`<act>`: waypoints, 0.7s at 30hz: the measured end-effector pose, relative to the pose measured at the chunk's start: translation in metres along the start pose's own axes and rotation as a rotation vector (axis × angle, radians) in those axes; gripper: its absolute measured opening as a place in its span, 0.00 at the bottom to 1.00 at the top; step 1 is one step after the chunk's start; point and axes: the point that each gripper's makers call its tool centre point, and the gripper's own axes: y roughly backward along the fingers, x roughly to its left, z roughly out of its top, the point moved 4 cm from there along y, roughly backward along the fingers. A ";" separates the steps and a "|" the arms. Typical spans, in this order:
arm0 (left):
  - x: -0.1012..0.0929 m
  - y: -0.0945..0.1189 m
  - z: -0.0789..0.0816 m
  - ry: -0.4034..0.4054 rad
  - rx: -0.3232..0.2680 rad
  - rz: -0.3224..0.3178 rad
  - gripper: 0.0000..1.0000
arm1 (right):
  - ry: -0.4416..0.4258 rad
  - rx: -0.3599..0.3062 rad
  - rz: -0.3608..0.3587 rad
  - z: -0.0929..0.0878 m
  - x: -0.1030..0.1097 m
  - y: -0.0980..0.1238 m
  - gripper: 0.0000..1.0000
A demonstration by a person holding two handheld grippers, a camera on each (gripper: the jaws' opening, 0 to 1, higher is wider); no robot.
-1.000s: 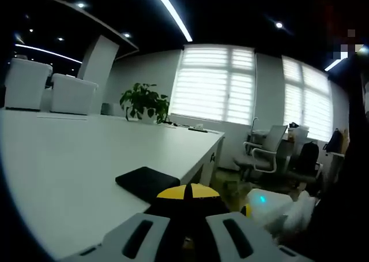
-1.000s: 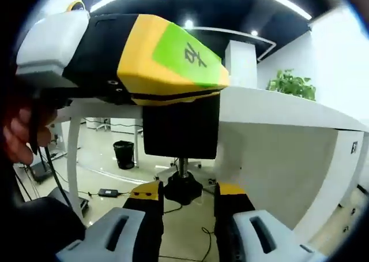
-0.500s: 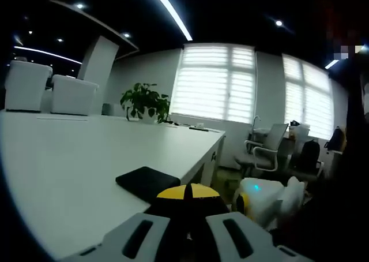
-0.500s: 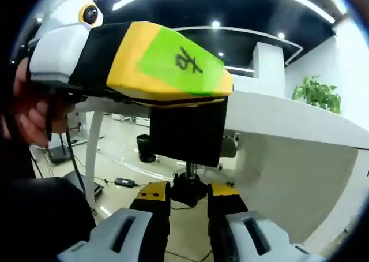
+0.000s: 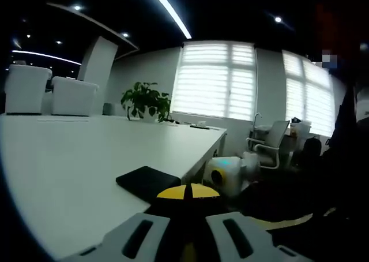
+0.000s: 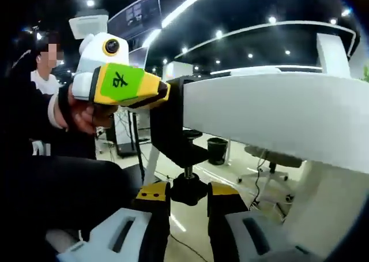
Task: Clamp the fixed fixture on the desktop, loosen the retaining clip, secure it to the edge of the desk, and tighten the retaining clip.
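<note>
Black and C-shaped, the fixture [image 6: 176, 132] sits hooked over the white desk [image 6: 271, 115] edge, directly ahead of the right gripper [image 6: 185, 194], whose yellow-tipped jaws pinch the knob [image 6: 188, 189] under its screw. The left gripper [image 6: 121, 86] comes in from the left, its jaws clamped on the fixture's upper part.

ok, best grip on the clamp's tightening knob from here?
Grip the round black knob across its sides, coming from below: it hangs under the black clamp on the desk edge, and the right gripper already straddles it.
</note>
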 end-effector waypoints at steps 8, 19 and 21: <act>-0.001 0.000 0.000 -0.020 0.013 0.009 0.01 | 0.031 -0.075 0.070 0.002 0.001 0.002 0.22; -0.003 -0.001 -0.001 -0.050 0.062 0.025 0.01 | -0.024 -0.161 -0.521 0.028 0.012 0.024 0.44; -0.003 -0.002 -0.001 -0.052 0.060 0.022 0.01 | 0.071 -0.083 -0.651 0.036 0.016 0.026 0.44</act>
